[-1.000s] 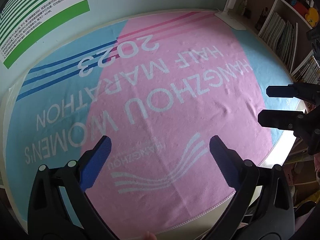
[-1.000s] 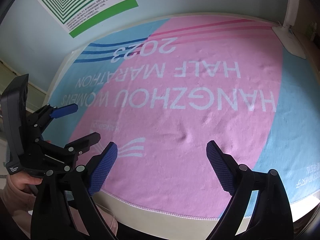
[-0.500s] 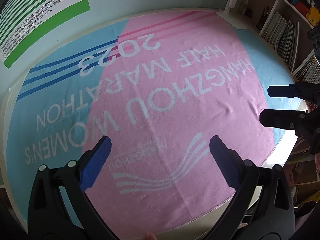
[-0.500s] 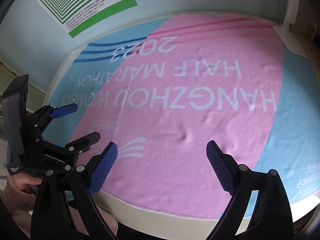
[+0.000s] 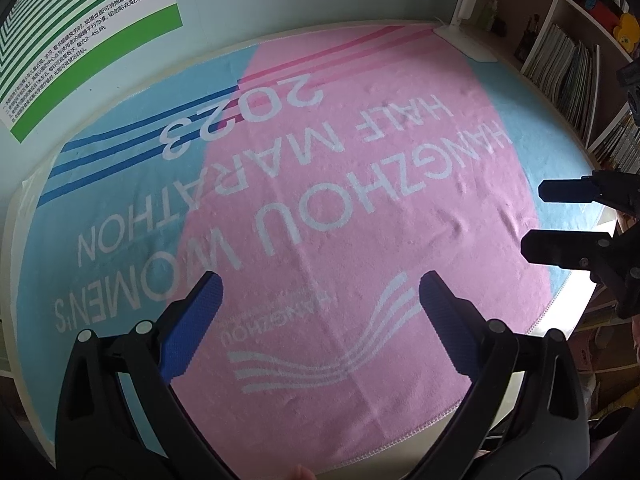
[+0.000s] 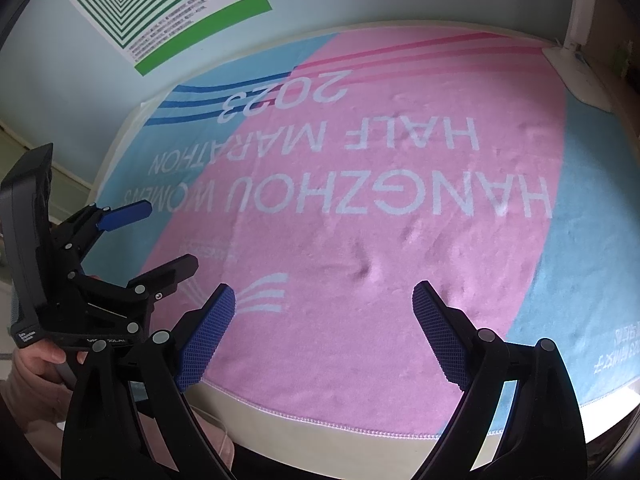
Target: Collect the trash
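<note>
We hold both grippers over a pink and light-blue towel (image 5: pixel 360 208) spread on a pale table (image 6: pixel 304 412); its white lettering reads upside down to us: "HANGZHOU WOMEN'S HALF MARATHON 2023". The left gripper (image 5: pixel 320 292) hovers above the near middle of the towel with its blue-padded fingers (image 5: pixel 192 328) spread wide and nothing between them. The right gripper (image 6: pixel 324 304) is likewise released, its textured blue pads (image 6: pixel 440 332) far apart and empty, above the towel's near edge.

We can find no trash in either view: the towel's surface shows only wrinkles and print, so we cannot tell where the task's thing is.

The left wrist view alone shows the bookshelf (image 5: pixel 568 60) to the right, with upright rows of books or magazines and a yellow toy-like shape on an upper shelf. It also catches the right gripper from the side at the right edge, its two dark fingers apart over the towel's blue corner.

The right wrist view alone shows the bare strip of table in front of the towel's stitched hem, and the left gripper from the side at lower left, held by a hand (image 6: pixel 36 364) curled around its black body.

Both views share the green-and-white striped poster (image 5: pixel 60 40) on the pale wall behind, and the white lamp base (image 6: pixel 580 80) resting on the towel's far right corner.
</note>
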{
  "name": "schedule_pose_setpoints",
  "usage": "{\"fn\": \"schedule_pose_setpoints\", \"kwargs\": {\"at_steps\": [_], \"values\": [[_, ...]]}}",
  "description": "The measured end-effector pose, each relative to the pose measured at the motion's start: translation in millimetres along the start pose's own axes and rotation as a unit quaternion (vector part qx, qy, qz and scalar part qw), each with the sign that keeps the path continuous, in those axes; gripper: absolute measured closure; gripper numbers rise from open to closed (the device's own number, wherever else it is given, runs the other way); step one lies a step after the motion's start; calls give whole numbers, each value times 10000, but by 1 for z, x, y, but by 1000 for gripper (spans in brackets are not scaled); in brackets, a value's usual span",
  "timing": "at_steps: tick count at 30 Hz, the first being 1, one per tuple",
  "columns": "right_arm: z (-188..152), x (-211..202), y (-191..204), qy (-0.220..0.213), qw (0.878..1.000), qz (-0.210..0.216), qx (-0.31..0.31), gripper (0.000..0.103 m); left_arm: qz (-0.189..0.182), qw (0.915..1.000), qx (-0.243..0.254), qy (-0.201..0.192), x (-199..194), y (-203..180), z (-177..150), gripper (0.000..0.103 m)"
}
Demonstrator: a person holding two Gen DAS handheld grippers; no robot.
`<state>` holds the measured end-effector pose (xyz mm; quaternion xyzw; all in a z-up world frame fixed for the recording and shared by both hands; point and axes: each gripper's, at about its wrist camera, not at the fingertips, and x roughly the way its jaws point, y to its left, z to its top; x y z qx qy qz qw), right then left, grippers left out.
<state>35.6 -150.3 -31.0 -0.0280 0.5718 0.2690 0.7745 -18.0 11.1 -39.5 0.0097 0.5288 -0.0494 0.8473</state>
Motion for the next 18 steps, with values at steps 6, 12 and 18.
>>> {"fn": "schedule_pose_setpoints", "kwargs": {"at_steps": [6, 12, 18], "values": [[-1, 0, -1, 13, 10000, -28, 38, 13, 193, 9995, 210, -148, -2, -3, 1, 7], [-2, -2, -1, -4, 10000, -45, 74, 13, 126, 9998, 99, -91, 0, 1, 1, 7], [-1, -4, -2, -8, 9999, -67, 88, 13, 111, 9999, 62, -47, 2, 4, 2, 7]]}}
